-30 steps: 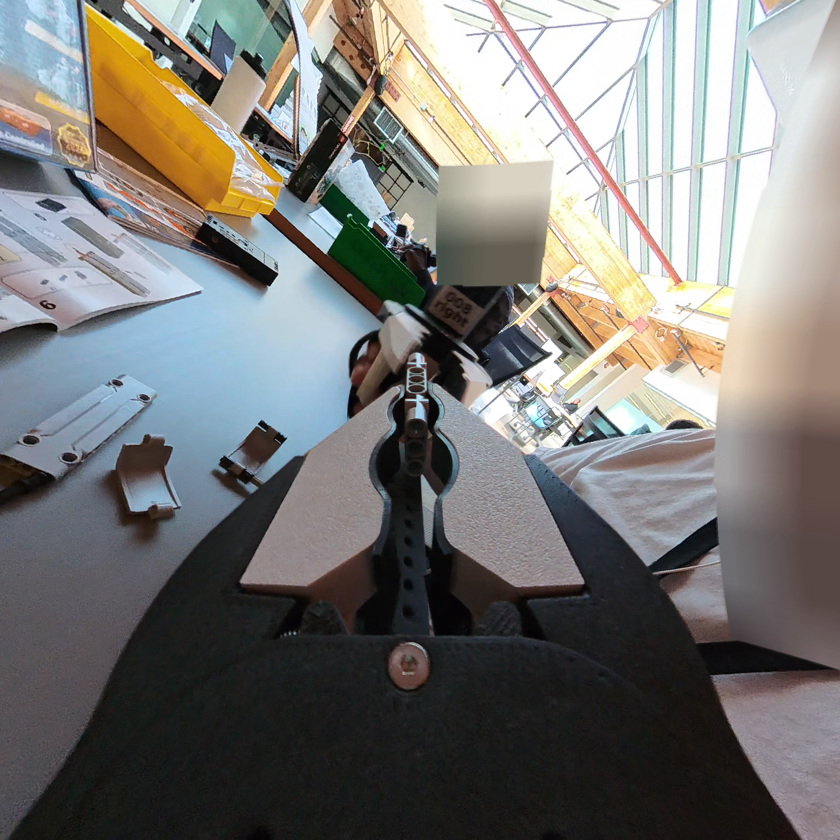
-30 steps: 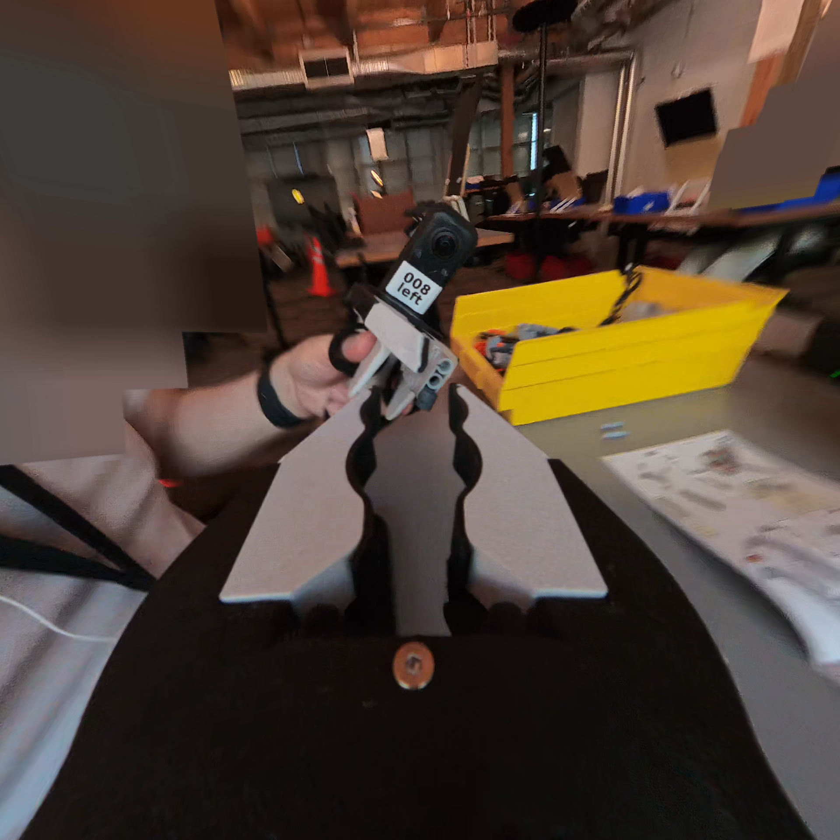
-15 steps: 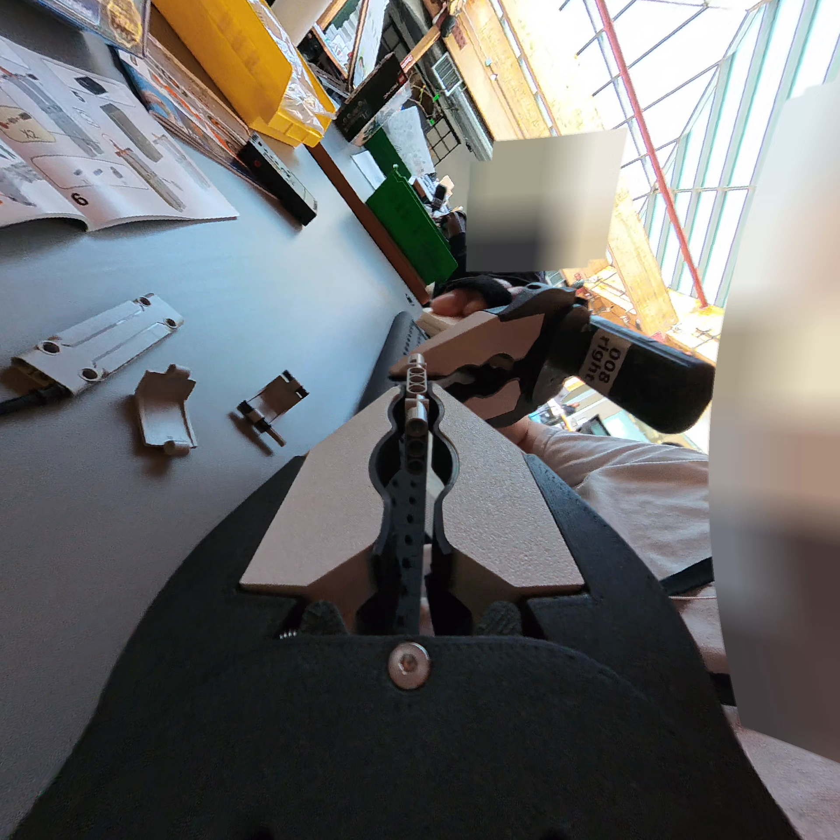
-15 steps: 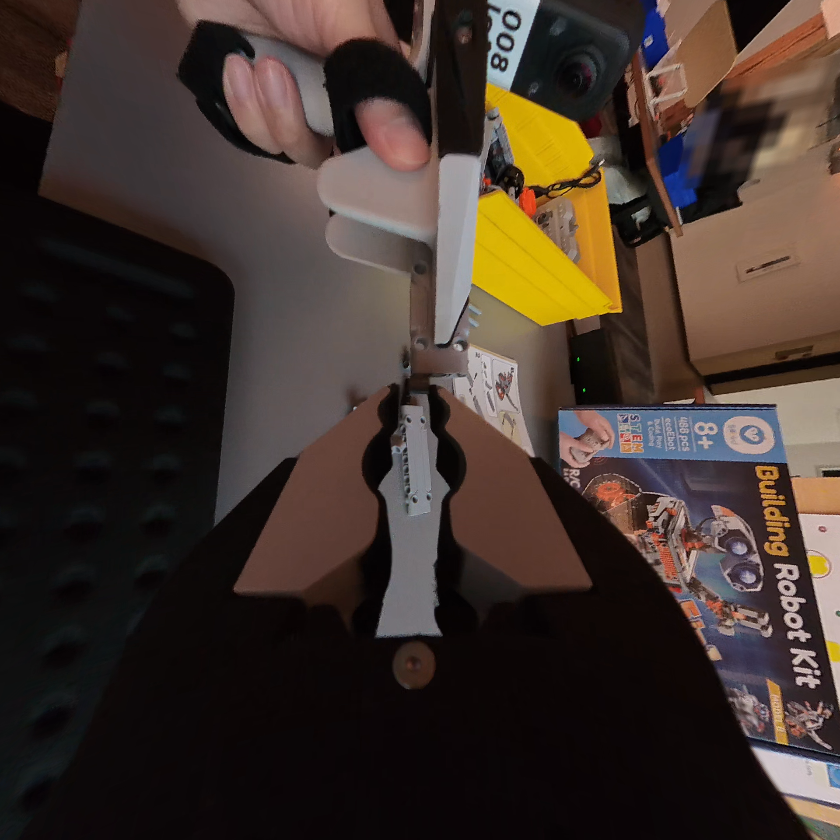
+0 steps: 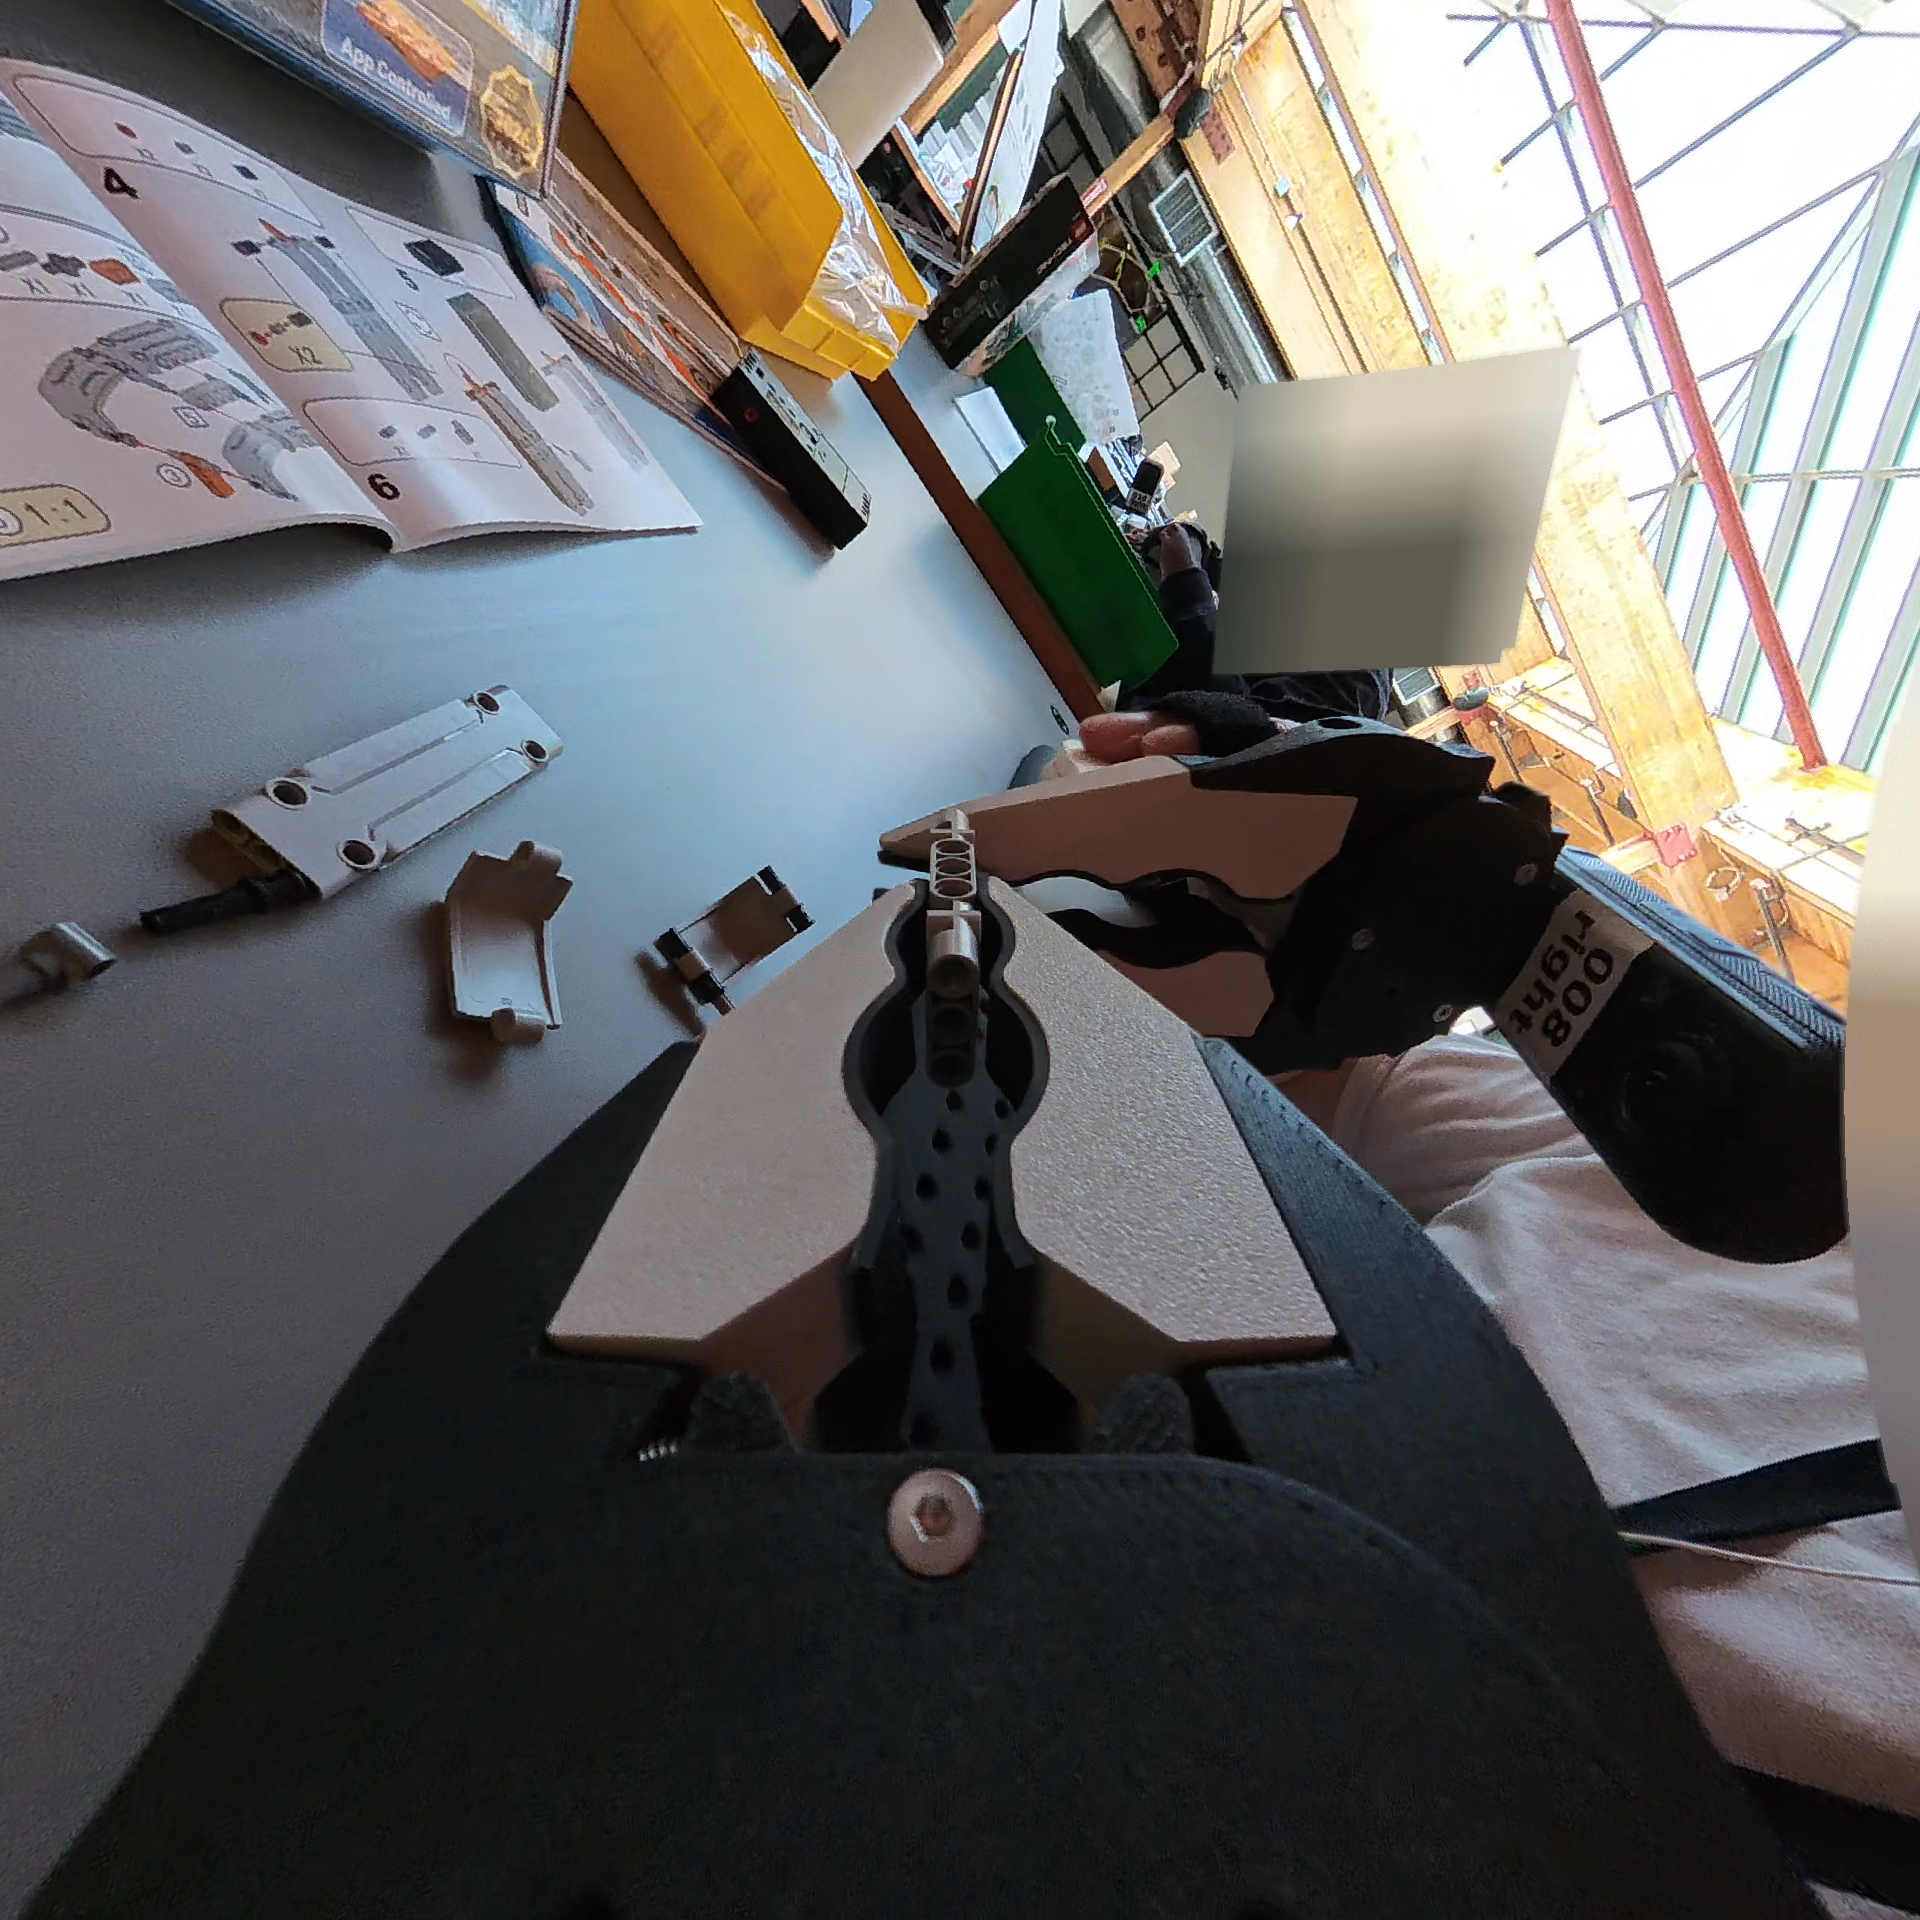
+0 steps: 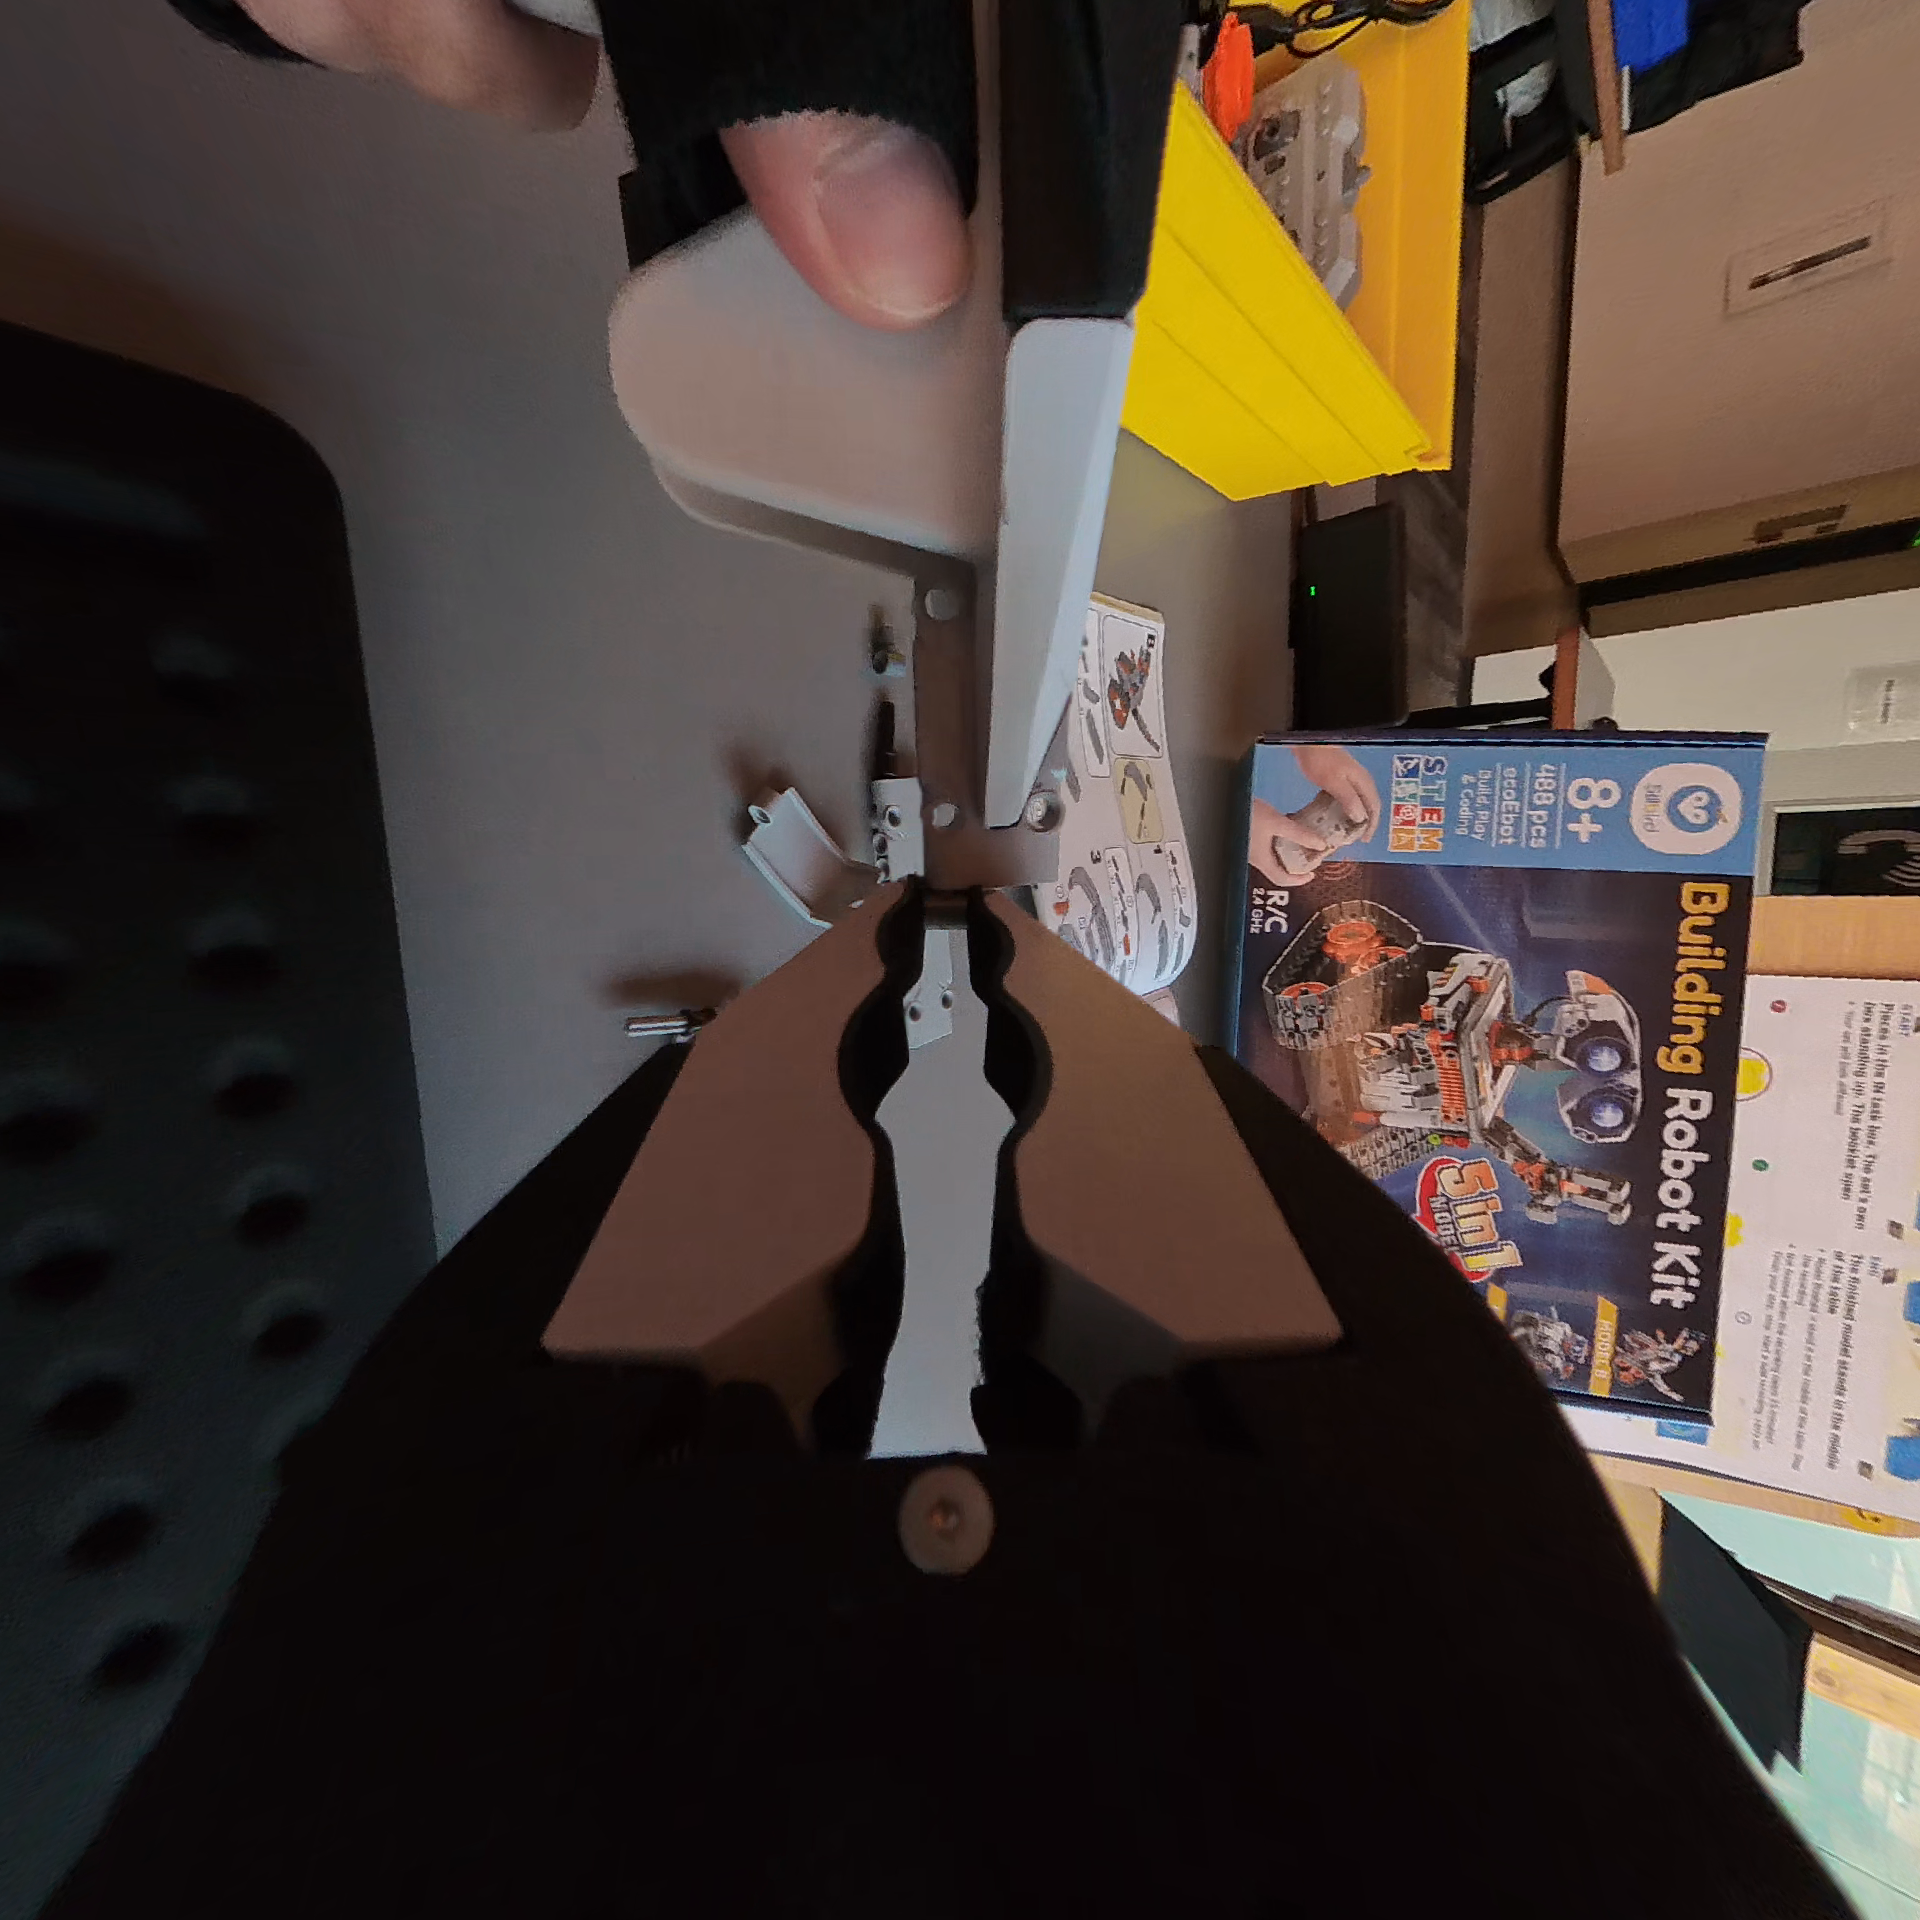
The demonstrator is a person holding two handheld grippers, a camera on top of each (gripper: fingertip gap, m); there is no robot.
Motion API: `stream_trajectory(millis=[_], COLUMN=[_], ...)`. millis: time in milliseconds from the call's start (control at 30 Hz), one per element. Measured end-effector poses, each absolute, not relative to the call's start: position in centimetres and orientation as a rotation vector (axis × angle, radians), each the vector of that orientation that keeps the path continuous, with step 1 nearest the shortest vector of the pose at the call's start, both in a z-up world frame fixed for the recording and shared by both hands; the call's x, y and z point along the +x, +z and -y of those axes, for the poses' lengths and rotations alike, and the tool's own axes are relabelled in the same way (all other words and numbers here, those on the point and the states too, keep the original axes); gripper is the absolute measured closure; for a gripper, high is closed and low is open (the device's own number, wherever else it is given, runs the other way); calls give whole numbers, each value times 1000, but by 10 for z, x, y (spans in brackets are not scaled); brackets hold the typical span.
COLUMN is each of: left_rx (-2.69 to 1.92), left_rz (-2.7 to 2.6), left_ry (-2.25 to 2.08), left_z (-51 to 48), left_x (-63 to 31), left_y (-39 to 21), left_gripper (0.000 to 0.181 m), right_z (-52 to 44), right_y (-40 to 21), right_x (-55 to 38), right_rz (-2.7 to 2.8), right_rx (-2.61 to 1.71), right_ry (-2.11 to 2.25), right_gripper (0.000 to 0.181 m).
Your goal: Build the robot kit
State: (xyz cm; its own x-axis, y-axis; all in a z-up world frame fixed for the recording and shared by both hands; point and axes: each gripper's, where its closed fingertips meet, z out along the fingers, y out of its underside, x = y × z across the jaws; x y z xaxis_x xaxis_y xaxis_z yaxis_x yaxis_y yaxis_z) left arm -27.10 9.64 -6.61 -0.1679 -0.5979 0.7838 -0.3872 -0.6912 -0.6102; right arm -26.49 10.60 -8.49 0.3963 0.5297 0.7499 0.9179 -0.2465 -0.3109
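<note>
My left gripper (image 5: 951, 896) is shut on a dark grey perforated beam (image 5: 954, 1039) whose light grey end (image 5: 954, 868) sticks out past the fingertips. My right gripper (image 6: 943, 896) comes in from the right in the left wrist view (image 5: 1091, 821), held by a gloved hand (image 5: 1195, 727). Its tips close on the beam's end (image 6: 943, 906). In the right wrist view the left gripper's finger (image 6: 1039, 571) reaches down from the top with the beam (image 6: 940, 717) below it. Both are held above the grey table (image 5: 675, 665).
Loose white parts lie on the table: a long panel (image 5: 384, 790), a curved piece (image 5: 504, 935), a small bracket (image 5: 738, 925). An open booklet (image 5: 260, 343), a yellow bin (image 5: 727, 156), a kit box (image 6: 1486, 1039) and a black perforated mat (image 6: 156, 831) surround them. My two grippers' fingertips are within a few centimetres of each other.
The right gripper swung round and moved up to the left gripper, and its tips closed in on the beam's end. The left gripper tilted toward the table, still holding the beam.
</note>
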Motion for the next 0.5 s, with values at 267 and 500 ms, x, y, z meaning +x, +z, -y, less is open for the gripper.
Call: stream_trajectory(millis=[267,500], left_rx=[-1877,-1898], left_rz=[-1175,-1177], left_ry=[-1926,-1911], left_z=[-96,-97], left_x=[-274,-273], left_y=[-63,-69], left_gripper=[176,176], right_z=[-107,-109], right_y=[-82,-90], right_x=[-264,-263], right_rz=[1235,1239], right_rx=[-1875,-1902], right_ry=[-722,-716], right_gripper=[174,173])
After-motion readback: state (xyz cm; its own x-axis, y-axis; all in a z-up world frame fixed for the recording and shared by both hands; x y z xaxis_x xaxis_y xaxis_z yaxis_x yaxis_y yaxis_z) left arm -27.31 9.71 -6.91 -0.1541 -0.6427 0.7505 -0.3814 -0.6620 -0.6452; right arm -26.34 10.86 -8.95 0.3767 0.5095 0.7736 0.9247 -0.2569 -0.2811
